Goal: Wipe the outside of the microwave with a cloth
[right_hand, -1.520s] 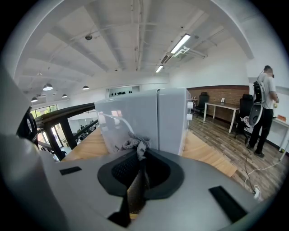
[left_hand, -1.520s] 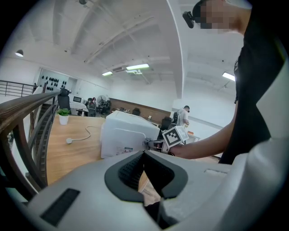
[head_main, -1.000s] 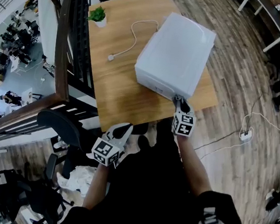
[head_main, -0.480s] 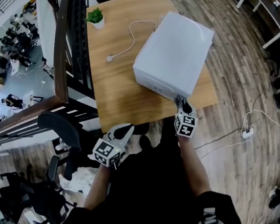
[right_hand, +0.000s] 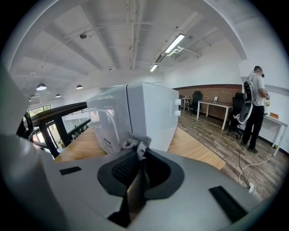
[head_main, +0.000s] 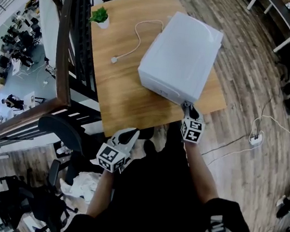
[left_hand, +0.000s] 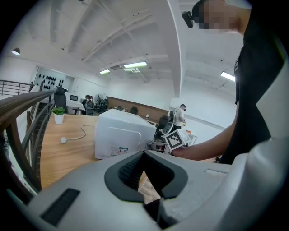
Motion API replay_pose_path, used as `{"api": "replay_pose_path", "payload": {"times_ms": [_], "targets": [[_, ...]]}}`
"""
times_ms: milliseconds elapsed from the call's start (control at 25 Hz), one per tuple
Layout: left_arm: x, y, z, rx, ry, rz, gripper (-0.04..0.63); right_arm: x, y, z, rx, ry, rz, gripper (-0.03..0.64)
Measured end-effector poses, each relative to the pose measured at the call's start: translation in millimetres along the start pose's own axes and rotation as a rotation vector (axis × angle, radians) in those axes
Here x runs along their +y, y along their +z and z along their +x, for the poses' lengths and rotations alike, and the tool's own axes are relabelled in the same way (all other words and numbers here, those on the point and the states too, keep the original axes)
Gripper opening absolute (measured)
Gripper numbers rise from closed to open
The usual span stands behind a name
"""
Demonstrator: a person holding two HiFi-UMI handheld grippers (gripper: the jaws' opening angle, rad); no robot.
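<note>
The right claw (right_hand: 139,153) is clenched on a grey cloth (right_hand: 137,143). The cloth's bunched end pokes out at the tips, right at the near lower corner of the white microwave (right_hand: 149,115); whether it touches cannot be told. The microwave sits on a wooden table (head_main: 117,83), close to the table's near right edge. A white cable (head_main: 139,33) loops out from the microwave's far side and ends in a plug (head_main: 114,59) lying on the table, well apart from the cloth. 1 small potted plant (head_main: 100,16) stands at the far left corner. The left claw (head_main: 130,133) is clenched on nothing and hangs off the table, below its near edge and close to the person's body. A dark railing (head_main: 65,40) runs along the table's left side, with an office chair (head_main: 62,126) near the left claw. A power strip (head_main: 255,138) lies on the floor to the right.
</note>
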State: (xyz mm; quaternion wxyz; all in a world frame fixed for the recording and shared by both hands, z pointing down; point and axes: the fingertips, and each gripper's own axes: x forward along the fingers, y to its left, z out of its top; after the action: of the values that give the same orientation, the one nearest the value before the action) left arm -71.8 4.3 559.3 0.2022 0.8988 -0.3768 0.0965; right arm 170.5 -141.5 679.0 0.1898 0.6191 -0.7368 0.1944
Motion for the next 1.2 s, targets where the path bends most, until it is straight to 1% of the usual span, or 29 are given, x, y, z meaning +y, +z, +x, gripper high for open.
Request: {"api": "replay_pose_path", "payload": {"times_ms": [480,800,1200], "targets": [[4.4,2.9,7.3,0.002,0.014,0.006,0.0,-0.3,-20.4,14.5,0.056,0.025,0.028,0.029],[4.4,1.8,4.7,0.0,0.034,0.004,0.0,-1.1,-28.4,18.7,0.072,0.039,-0.015,0.029],[5.9,-8.0,-8.6,-0.002,0.065,-0.013,0.0,12.3,-29.6,25.0,0.089,0.058,-0.033,0.031]]}}
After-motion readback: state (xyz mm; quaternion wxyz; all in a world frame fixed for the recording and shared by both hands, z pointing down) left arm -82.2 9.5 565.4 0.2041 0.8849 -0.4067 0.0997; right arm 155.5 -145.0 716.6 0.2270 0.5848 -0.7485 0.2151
